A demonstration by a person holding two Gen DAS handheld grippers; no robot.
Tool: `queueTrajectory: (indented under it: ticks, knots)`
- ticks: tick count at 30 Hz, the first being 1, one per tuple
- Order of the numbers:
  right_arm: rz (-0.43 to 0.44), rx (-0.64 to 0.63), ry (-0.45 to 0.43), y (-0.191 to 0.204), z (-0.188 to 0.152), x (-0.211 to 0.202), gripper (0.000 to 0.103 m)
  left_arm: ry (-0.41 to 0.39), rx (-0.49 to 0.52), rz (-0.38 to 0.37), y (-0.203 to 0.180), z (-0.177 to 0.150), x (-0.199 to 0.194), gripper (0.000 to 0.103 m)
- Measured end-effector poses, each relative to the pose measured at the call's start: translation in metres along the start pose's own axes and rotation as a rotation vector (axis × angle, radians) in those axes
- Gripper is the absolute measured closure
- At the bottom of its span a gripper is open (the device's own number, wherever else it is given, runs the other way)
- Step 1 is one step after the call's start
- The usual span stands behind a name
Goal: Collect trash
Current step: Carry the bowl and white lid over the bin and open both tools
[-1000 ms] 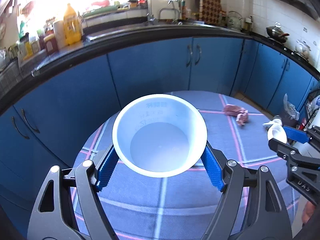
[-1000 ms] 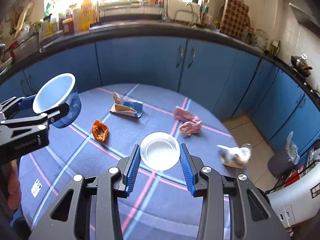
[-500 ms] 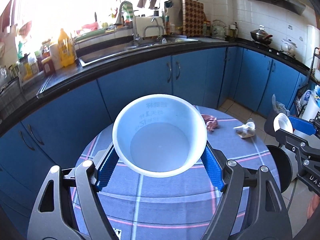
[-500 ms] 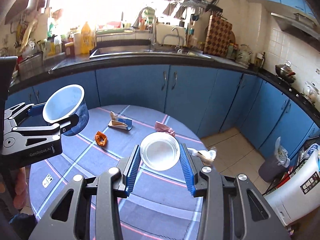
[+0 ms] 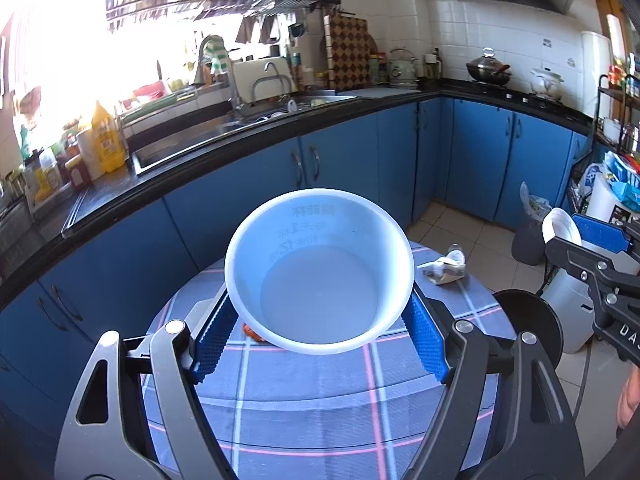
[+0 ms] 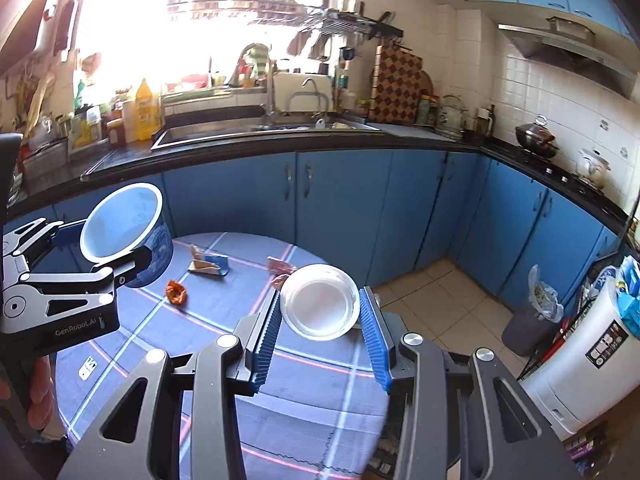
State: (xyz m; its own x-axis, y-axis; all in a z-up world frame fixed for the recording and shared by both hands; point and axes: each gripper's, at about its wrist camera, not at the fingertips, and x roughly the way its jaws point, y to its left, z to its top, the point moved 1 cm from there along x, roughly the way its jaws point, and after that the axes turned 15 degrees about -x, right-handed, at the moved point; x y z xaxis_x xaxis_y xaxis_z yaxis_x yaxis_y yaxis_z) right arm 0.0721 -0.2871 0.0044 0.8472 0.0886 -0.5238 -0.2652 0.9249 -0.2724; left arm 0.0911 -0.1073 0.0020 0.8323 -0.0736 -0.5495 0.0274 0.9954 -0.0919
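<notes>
A: What are your claws doing?

B: My left claw [image 5: 320, 336] is clamped on a paper cup [image 5: 319, 276], pads against its sides, mouth facing me and empty. My right claw [image 6: 322, 316] is closed on a clear plastic lid [image 6: 319, 307], pinched by its rim.

A: What has changed in the last second?

B: Both claws have risen. A second ago they hung low over the desk [image 6: 224, 312], and the blue cloth filled most of what I saw. Now the desk lies well below the cup, and the sink, the cabinets and the floor are in sight. The cup and lid are held exactly as they were.

A: So where does that leave the job?

B: I judge the picking up of these two done and the carrying begun. The likely goal is the bin with the plastic bag [image 6: 532, 312], on the floor well to the right of the desk, near the white appliance [image 6: 580, 364].

A: Anything left behind?

B: Yes. On the desk beyond the cup lie an orange scrap [image 6: 176, 291], a torn carton [image 6: 208, 264], a pink wrapper [image 6: 280, 266] and a crumpled white packet [image 5: 444, 270]. Those need later trips.
</notes>
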Motion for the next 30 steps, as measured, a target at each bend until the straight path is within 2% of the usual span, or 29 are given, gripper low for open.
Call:
queueTrajectory:
  ticks: [18, 30]
  knots:
    - [-0.098, 0.101, -0.014, -0.07, -0.031, -0.018, 0.064, 0.008, 0.103, -0.059, -0.078, -0.003, 0.008, 0.026]
    - [-0.138, 0.171, 0.022, -0.112, -0.062, -0.007, 0.064, 0.043, 0.18, -0.092, -0.131, -0.013, 0.028, 0.026]
